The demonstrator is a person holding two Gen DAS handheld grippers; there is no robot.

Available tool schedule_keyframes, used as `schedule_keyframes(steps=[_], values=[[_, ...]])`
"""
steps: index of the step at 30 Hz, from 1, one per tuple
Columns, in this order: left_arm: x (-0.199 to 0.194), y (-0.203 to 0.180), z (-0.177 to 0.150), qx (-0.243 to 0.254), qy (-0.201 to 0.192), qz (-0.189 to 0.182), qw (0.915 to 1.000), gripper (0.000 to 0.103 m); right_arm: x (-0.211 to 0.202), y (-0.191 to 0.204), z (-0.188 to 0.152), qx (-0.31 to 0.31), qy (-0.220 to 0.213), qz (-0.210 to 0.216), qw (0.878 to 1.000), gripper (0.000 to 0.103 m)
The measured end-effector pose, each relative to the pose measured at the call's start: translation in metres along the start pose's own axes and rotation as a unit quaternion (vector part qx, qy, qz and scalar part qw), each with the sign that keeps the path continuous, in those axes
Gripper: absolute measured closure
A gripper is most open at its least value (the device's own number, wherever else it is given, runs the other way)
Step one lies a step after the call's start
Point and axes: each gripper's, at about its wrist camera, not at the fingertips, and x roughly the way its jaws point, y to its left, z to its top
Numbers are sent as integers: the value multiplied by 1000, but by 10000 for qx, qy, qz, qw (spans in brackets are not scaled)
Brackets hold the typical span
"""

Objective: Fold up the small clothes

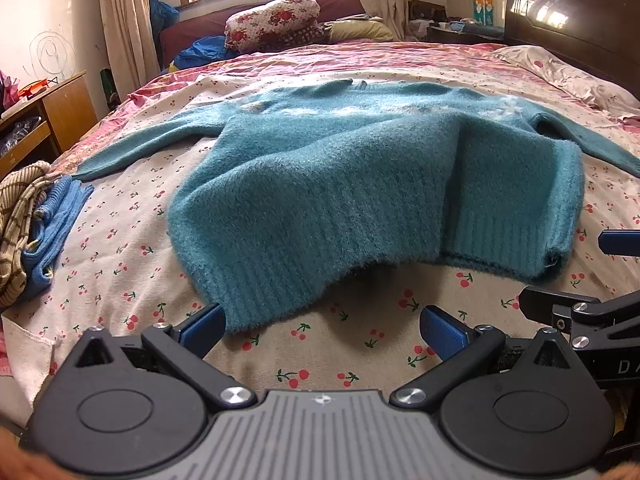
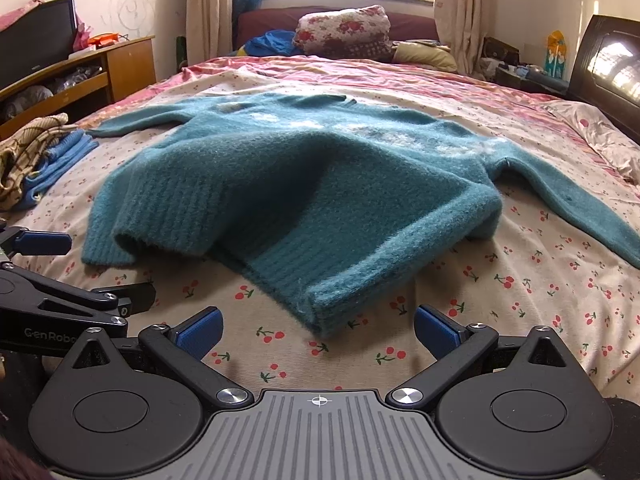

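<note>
Both grippers hung open over the bed, short of the teal sweater.

At the bottom of the left wrist frame the left gripper (image 1: 322, 326) had its blue pads spread wide, the left pad just touching the hem of the sweater (image 1: 360, 184). The right gripper (image 2: 319, 330) stood equally wide at the bottom of its own frame, holding nothing, the hem's folded corner between and just beyond its pads. The sweater lay mid-frame on the cherry-print sheet (image 2: 520, 312), body rumpled, sleeves out to both sides. At the left edge sat a pile of clothes (image 1: 36, 228); a floral bundle (image 2: 344, 32) lay top centre under the window.
</note>
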Motion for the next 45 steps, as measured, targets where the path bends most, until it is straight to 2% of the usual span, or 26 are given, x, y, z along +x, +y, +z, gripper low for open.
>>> schedule_keyframes(steps=[45], values=[[-3,-1,-2,32,-26,30,10000,0,-2,5,-1,-93,-56,110,9999,7]])
